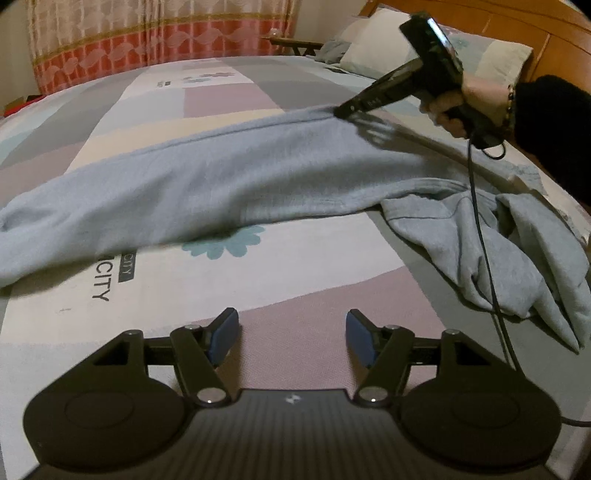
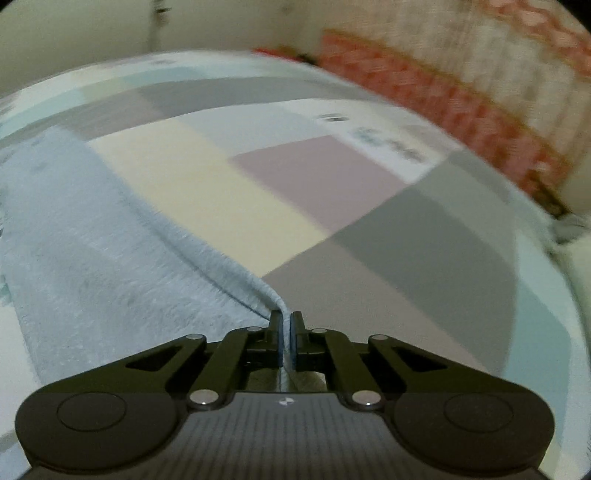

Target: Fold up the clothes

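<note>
A pale blue-grey garment [image 1: 229,177] lies spread across the bed, with a crumpled part [image 1: 517,251] at the right in the left wrist view. My right gripper [image 1: 340,110] is shut on the garment's far seamed edge and lifts it into a ridge; a hand [image 1: 454,107] in a black sleeve holds it. In the right wrist view the same edge [image 2: 236,266] runs into the closed pads of my right gripper [image 2: 286,321]. My left gripper [image 1: 291,332] stands open above bare bedsheet, short of the garment, with nothing between its blue pads [image 1: 225,332].
The bed [image 1: 295,295] carries a patchwork sheet in grey, pink, cream and teal with printed letters. Pillows [image 1: 391,48] and a wooden headboard [image 1: 517,26] are at the far right. A patterned curtain [image 1: 147,44] hangs behind. A black cable [image 1: 484,251] trails over the crumpled part.
</note>
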The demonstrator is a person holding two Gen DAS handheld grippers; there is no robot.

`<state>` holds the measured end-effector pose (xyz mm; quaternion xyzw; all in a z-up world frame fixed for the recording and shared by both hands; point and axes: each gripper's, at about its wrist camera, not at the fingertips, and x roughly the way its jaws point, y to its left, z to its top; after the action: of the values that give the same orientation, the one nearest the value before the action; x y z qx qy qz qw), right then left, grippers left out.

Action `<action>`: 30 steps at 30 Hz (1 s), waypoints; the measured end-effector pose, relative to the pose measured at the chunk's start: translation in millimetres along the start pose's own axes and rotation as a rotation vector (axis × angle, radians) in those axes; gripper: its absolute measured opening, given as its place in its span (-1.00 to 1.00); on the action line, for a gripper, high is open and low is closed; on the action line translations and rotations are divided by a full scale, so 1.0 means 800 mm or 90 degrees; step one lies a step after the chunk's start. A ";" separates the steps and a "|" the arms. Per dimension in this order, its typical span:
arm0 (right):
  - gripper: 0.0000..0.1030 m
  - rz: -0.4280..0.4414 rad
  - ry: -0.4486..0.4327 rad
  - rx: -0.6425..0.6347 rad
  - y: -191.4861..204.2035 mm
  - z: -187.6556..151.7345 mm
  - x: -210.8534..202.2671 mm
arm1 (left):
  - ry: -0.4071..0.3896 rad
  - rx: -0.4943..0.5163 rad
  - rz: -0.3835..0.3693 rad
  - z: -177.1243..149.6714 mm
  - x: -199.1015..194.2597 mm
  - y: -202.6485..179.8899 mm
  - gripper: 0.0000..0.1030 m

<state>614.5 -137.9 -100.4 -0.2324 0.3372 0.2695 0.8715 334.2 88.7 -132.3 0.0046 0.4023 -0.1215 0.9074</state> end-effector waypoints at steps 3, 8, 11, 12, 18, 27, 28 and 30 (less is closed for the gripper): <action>-0.82 -0.071 0.011 0.046 -0.009 0.002 0.019 | 0.003 -0.014 0.005 0.000 -0.001 0.003 0.26; -0.54 -0.060 0.009 0.057 -0.001 -0.001 -0.005 | 0.007 -0.027 0.000 -0.001 -0.009 0.012 0.26; -0.43 -0.032 0.011 0.072 0.004 -0.001 -0.036 | 0.010 -0.053 0.010 -0.003 -0.015 0.024 0.26; -0.43 -0.015 0.012 0.076 0.007 -0.002 -0.048 | 0.012 -0.069 0.012 -0.005 -0.017 0.031 0.26; -0.23 0.087 0.015 0.080 0.049 -0.017 -0.110 | 0.027 -0.129 0.021 -0.015 -0.022 0.068 0.26; -0.10 0.178 0.069 -0.006 0.126 -0.027 -0.087 | 0.046 -0.065 0.050 0.000 0.003 0.088 0.44; -0.10 0.188 0.090 -0.001 0.130 -0.031 -0.077 | 0.043 -0.072 0.043 0.001 0.004 0.090 0.49; -0.08 0.201 0.127 0.007 0.137 -0.036 -0.062 | 0.047 -0.092 0.031 0.002 0.004 0.095 0.51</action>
<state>501.6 -88.7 -109.1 -0.1971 0.4555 0.3771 0.7820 354.5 161.5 -140.1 -0.0469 0.4434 -0.0696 0.8924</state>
